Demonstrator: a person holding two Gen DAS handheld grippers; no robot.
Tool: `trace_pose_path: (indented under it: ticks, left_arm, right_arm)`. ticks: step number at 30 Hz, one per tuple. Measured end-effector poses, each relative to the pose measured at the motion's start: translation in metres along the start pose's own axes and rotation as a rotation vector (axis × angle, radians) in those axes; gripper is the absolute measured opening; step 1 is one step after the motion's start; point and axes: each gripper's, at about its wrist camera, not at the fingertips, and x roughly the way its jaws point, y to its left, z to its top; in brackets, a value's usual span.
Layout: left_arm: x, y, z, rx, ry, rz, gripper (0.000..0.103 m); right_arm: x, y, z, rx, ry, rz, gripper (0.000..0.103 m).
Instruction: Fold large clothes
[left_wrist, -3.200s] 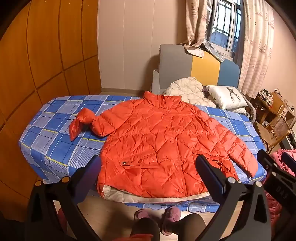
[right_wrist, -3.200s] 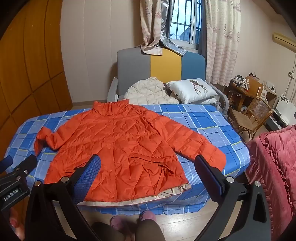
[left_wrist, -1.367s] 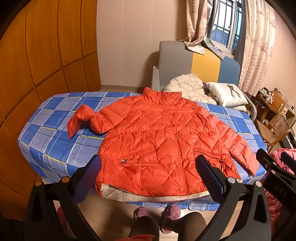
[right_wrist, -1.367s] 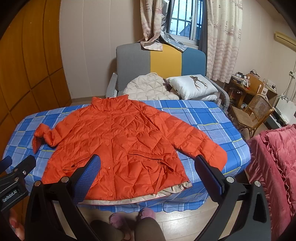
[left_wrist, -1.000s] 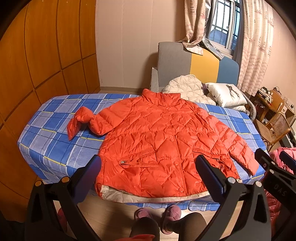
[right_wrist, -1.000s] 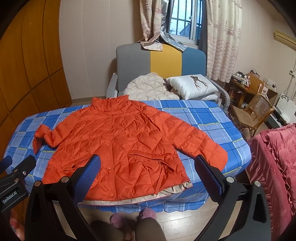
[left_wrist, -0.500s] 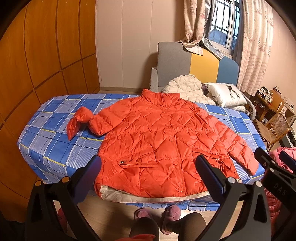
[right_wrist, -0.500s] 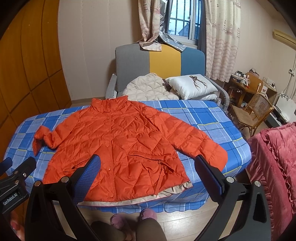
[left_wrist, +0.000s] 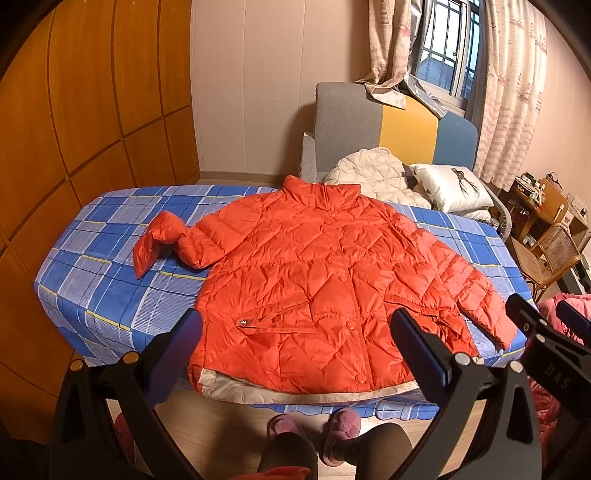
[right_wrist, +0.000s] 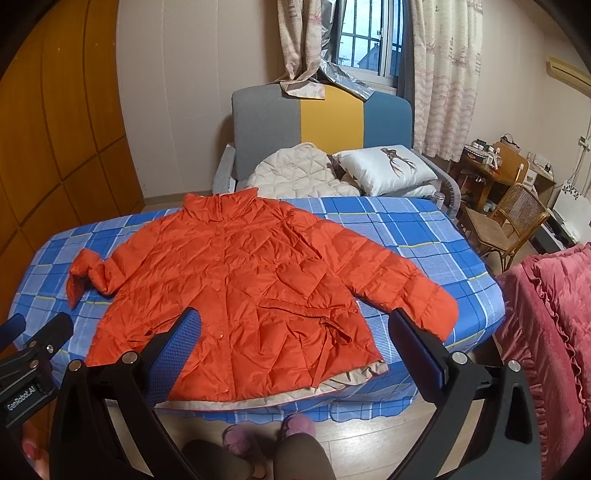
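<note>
1. Although both cameras have drifted a little over the last few seconds, nothing on the bed (left_wrist: 110, 295) has been touched; folding has not begun.
2. At far left, the orange puffer jacket (left_wrist: 325, 280) has one sleeve (left_wrist: 162, 240) bent back on itself at the cuff, which probably needs straightening first.
3. The left gripper (left_wrist: 295, 354) hangs above the near hem with its fingers spread wide, holding nothing.
4. The jacket lies face up and buttoned, collar away from the person, whose slippers (left_wrist: 314, 424) show below the bed's edge.
5. The right gripper (right_wrist: 293, 350) is likewise spread and empty, well above the fabric.
6. At right, the other sleeve (right_wrist: 391, 280) lies straight towards the bed's corner; a pink blanket (right_wrist: 554, 332) sits beyond.
</note>
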Motion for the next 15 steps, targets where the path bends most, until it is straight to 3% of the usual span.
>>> trace_pose_path:
  ticks: [15]
  left_arm:
    - [0.0039, -0.0024, 0.0029, 0.002, 0.006, -0.001, 0.101]
  right_arm:
    - [0.0026, 0.0026, 0.0017, 0.0, -0.002, -0.002, 0.1]
